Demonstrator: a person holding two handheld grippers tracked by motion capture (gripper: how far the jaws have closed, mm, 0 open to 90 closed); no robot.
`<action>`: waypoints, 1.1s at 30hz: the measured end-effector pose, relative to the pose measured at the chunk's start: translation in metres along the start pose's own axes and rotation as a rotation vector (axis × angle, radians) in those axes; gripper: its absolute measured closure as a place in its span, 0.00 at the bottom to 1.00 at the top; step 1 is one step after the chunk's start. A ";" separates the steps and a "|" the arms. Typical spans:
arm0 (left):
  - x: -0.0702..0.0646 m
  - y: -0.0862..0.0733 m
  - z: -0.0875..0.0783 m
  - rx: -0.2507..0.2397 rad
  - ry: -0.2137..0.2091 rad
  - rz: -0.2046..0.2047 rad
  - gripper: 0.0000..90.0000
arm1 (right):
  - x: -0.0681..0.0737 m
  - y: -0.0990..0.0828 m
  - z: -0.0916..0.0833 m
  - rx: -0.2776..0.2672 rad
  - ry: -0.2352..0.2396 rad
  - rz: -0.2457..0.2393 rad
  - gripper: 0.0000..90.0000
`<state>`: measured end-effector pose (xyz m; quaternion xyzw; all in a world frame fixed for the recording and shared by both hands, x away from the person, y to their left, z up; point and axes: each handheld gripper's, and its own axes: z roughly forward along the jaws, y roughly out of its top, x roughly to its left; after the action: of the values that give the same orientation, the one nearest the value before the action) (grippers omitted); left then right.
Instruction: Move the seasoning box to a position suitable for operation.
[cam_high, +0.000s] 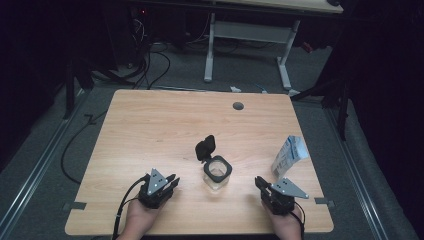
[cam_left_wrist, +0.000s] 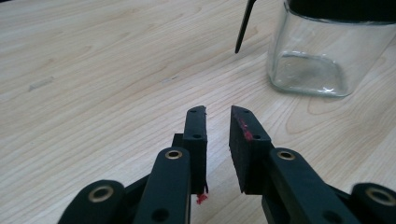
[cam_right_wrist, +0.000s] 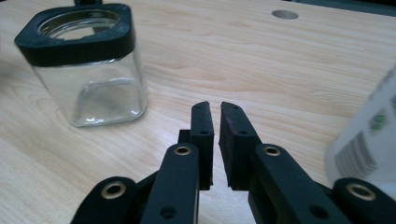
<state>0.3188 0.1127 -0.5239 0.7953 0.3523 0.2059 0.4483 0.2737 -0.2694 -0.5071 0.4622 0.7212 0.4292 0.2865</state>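
Observation:
A small square glass jar (cam_high: 217, 172) with a black rim stands near the middle of the wooden table (cam_high: 160, 125), its black hinged lid (cam_high: 205, 147) flipped up behind it. The jar looks empty. My left gripper (cam_high: 174, 181) rests low over the table left of the jar, jaws a little apart with nothing between them. In the left gripper view the gripper (cam_left_wrist: 218, 109) points past the jar (cam_left_wrist: 322, 51) at upper right. My right gripper (cam_high: 259, 181) sits right of the jar, jaws parted by a narrow gap, empty. From the right gripper (cam_right_wrist: 215, 105) the jar (cam_right_wrist: 88, 70) stands at upper left.
A white and blue packet (cam_high: 289, 156) stands upright near the table's right edge, just beyond the right gripper, and is blurred at the right in the right gripper view (cam_right_wrist: 369, 135). A round cable hole (cam_high: 238, 106) marks the table's far side. Cables and a desk frame lie beyond.

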 end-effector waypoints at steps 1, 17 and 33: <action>0.000 -0.001 0.001 0.007 -0.002 -0.001 0.84 | -0.001 0.000 -0.001 -0.003 -0.006 0.005 0.92; 0.002 -0.002 0.001 -0.005 -0.016 -0.015 0.68 | -0.034 -0.025 -0.039 0.005 -0.129 0.066 0.82; 0.004 -0.009 -0.009 -0.014 -0.008 -0.006 0.64 | -0.055 -0.008 -0.032 -0.044 -0.191 0.100 0.66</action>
<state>0.3126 0.1238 -0.5266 0.7917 0.3516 0.2040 0.4560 0.2670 -0.3330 -0.4983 0.5300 0.6570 0.4127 0.3422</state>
